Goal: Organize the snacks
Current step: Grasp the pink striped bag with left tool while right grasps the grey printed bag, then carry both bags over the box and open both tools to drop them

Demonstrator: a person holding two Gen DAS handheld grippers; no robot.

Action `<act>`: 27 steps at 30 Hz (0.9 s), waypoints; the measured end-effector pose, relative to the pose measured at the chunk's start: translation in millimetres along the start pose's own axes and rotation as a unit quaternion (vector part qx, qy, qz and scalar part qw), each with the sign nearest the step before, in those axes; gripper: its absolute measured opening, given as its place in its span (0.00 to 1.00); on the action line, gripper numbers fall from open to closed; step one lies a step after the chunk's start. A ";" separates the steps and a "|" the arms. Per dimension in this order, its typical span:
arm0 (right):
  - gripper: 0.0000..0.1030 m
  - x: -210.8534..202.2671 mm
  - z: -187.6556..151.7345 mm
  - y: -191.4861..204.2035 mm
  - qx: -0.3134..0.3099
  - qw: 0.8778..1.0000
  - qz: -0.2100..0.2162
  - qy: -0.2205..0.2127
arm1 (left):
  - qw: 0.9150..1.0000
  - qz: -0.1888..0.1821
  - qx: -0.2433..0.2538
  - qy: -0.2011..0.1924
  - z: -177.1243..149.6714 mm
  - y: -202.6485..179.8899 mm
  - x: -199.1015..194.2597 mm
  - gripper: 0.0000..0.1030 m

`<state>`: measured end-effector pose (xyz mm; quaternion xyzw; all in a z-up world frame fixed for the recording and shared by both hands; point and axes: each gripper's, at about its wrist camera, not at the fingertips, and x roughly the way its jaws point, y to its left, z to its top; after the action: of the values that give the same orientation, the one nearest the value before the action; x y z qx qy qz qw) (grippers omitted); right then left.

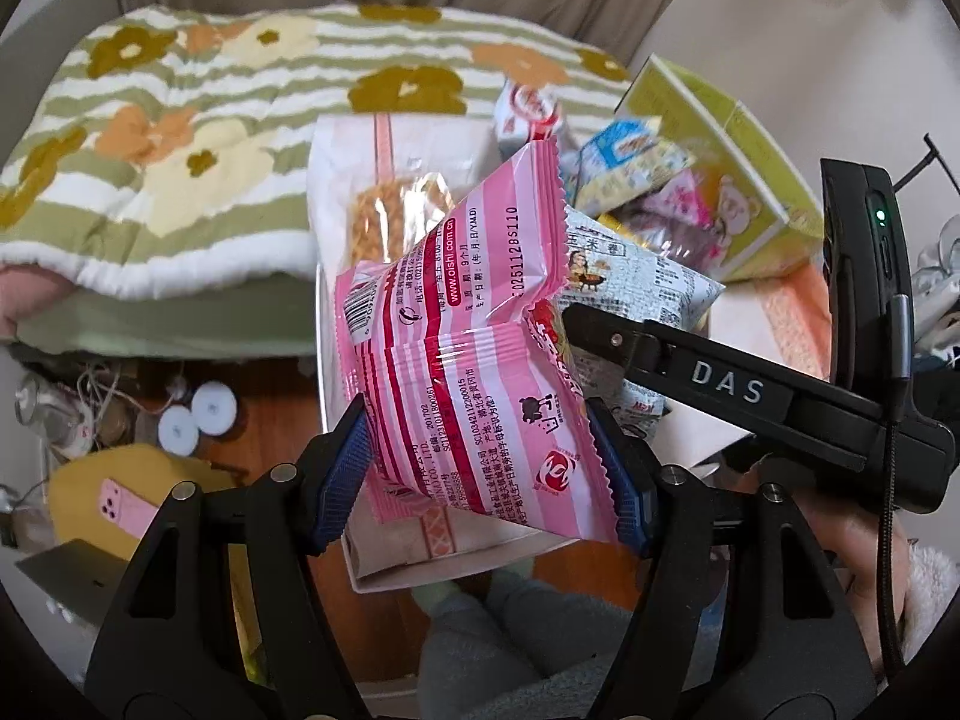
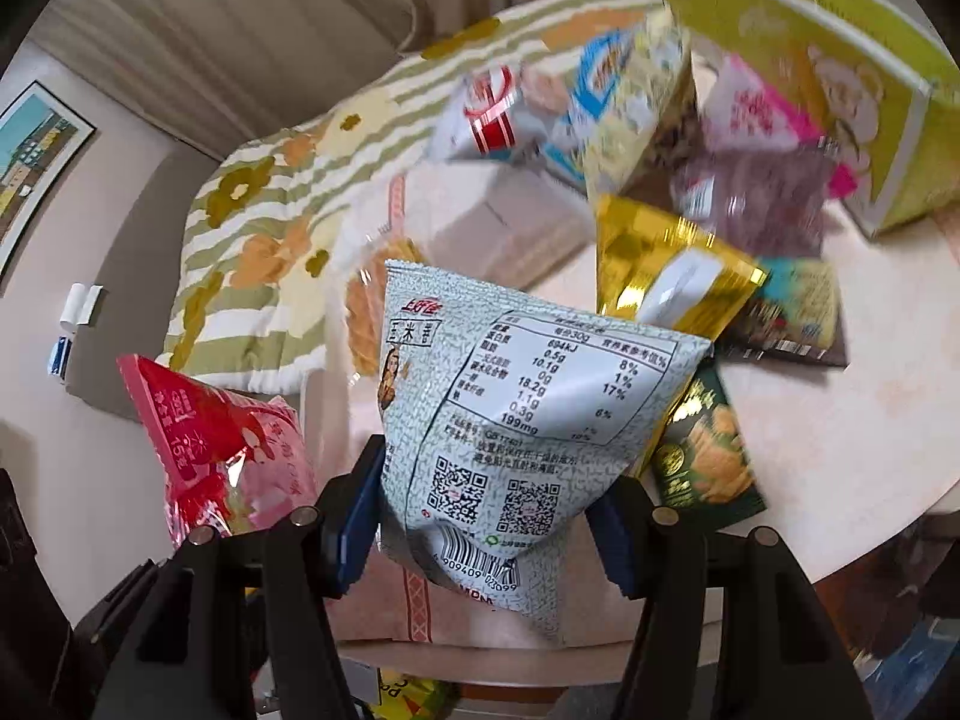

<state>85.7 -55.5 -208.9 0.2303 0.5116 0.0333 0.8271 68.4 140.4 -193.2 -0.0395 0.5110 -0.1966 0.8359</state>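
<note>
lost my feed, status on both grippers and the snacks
Left gripper shut on pink snack bag. Right gripper shut on pale green snack bag. Yellow box ahead, crowded with packets.

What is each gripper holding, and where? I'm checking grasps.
Left gripper pinches the pink snack bag at its lower end; right gripper pinches the pale green snack bag near its barcode end.

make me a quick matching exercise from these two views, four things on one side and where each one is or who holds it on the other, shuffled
Things:
1. pink striped snack bag
2. pale green snack bag
3. yellow-green box
4. gold packet

Places:
A. lying on the table among the snack pile
B. clamped in the left gripper
C. standing open at the table's far side
D. clamped in the right gripper

Pairs: 1-B, 2-D, 3-C, 4-A
</note>
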 end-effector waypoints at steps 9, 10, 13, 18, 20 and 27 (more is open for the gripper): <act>0.55 -69.8 40.7 -14.8 -0.031 0.996 0.030 -0.075 | 0.998 0.005 0.017 -0.057 40.1 -39.3 -28.9 0.63; 0.55 -77.3 46.9 -18.9 -0.035 0.995 0.033 -0.082 | 0.998 0.009 0.018 -0.064 46.4 -45.1 -30.2 0.63; 0.55 -98.7 68.5 -36.3 -0.043 0.993 0.047 -0.104 | 0.996 0.015 0.022 -0.084 66.1 -67.5 -31.1 0.63; 0.55 -131.1 113.1 -82.6 -0.051 0.989 0.062 -0.128 | 0.993 0.022 0.021 -0.114 106.7 -118.0 -24.8 0.63; 0.55 -139.5 130.4 -102.0 -0.055 0.988 0.062 -0.130 | 0.992 0.024 0.023 -0.122 126.3 -143.3 -17.5 0.63; 0.55 -171.3 198.2 -176.1 -0.080 0.985 0.037 -0.148 | 0.990 0.019 0.018 -0.140 186.3 -215.9 20.0 0.63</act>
<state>143.5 -331.1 -66.2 0.1844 0.3704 0.0709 0.9076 176.2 -90.7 -63.9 -0.0422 0.3858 -0.1827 0.9033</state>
